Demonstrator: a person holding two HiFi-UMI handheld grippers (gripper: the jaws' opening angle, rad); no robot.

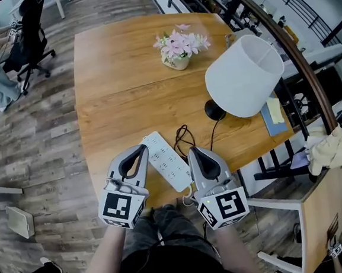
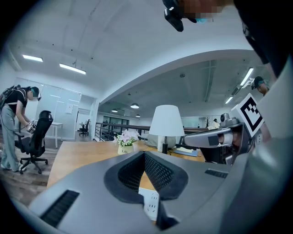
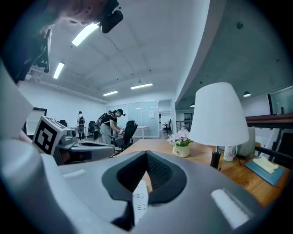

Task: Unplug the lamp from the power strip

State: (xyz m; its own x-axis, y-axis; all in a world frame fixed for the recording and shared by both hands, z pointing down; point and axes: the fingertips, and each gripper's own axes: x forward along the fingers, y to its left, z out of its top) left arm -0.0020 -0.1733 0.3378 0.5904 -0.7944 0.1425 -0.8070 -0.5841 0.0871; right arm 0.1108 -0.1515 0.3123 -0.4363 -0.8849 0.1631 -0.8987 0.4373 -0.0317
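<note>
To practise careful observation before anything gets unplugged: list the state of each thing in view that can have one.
left gripper: jaws together, holding nothing
right gripper: jaws together, holding nothing
lamp: upright, seemingly unlit
lamp cord: slack, looped; plug out of sight
power strip: lying flat, sockets up

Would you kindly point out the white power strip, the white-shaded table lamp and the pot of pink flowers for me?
white power strip [image 1: 166,161], head view, middle of its socket face.
white-shaded table lamp [image 1: 244,76], head view, side of the shade.
pot of pink flowers [image 1: 179,44], head view, on the blossoms.
</note>
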